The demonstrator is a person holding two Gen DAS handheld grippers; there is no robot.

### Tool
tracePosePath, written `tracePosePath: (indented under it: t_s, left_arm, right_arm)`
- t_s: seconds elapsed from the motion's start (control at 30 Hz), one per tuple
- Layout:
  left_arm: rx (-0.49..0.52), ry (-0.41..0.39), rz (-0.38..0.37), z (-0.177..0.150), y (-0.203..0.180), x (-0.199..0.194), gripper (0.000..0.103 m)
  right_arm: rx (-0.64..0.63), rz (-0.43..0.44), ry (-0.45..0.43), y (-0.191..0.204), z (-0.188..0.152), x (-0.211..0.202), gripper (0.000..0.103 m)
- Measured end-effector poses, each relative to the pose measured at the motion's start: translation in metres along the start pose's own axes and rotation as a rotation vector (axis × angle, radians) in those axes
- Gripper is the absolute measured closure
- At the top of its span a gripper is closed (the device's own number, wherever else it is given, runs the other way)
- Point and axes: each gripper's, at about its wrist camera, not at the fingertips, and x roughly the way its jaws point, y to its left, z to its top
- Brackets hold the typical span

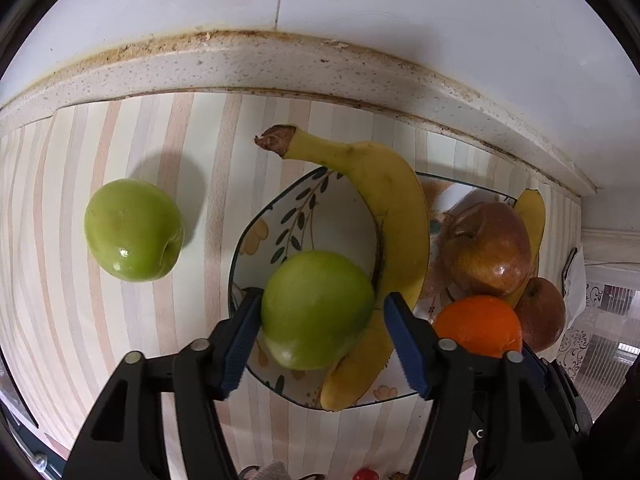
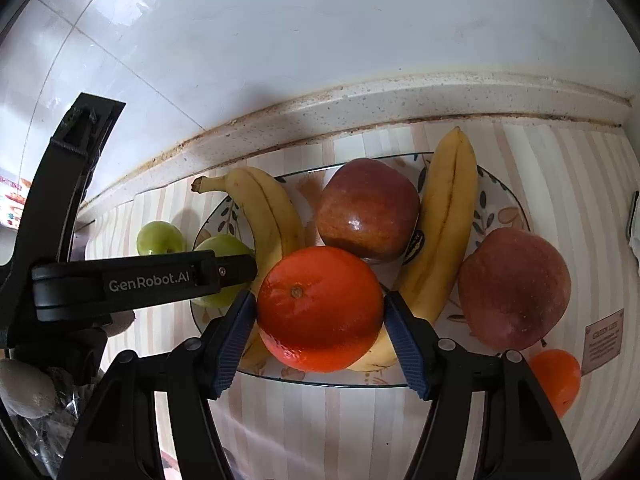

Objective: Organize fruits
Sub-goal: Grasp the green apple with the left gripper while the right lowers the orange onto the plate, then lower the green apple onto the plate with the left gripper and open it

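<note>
both grippers over the fruit plate: apple being let go, orange still clamped

tool state. the left gripper [image 1: 320, 332] points steeply down over the plate [image 1: 256, 216]. a green apple [image 1: 316, 308] sits between its jaws: the left pad touches the apple's skin, the right pad stands clear with a gap, so the grip is off and the jaws are apart. the right gripper [image 2: 320, 332] is clamped on an orange [image 2: 320, 308], both pads pressing its sides.

position of the fruit. the plate carries a banana [image 1: 384, 208] curving along its middle, a second banana [image 2: 444, 220], a red apple [image 2: 368, 208] and another red apple [image 2: 514, 288]. the released green apple lies at the plate's left end, against the first banana. a second green apple [image 1: 134, 230] lies on the striped counter [image 1: 60, 280], well to the left of the plate. a second orange [image 2: 558, 380] lies off the plate to the right.

governing relation. the orange is over the plate's near middle, between the two bananas, whose long axes run away from the camera. the loose green apple is nearer the left gripper; the loose orange is nearer the right.

limits of view. whether the held orange rests on the plate or on the banana cannot be told. the plate's near rim is partly hidden behind the fingers. a small label at the right edge is illegible.
</note>
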Motion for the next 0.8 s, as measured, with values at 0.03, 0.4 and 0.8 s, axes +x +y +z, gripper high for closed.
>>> tracePosePath:
  t_s: [0.03, 0.4, 0.8]
  left_arm:
    - [0.001, -0.005, -0.001, 0.0, 0.0, -0.001, 0.032]
    - [0.024, -0.067, 0.028, -0.018, 0.006, -0.022, 0.014]
    - [0.074, -0.303, 0.171, -0.085, 0.012, -0.079, 0.014]
  right_arm:
    - [0.003, -0.001, -0.001, -0.001, 0.0, -0.001, 0.035]
    - [0.024, -0.005, -0.034, -0.015, -0.006, -0.028, 0.034]
    - [-0.038, -0.179, -0.109, -0.026, -0.034, -0.067, 0.01]
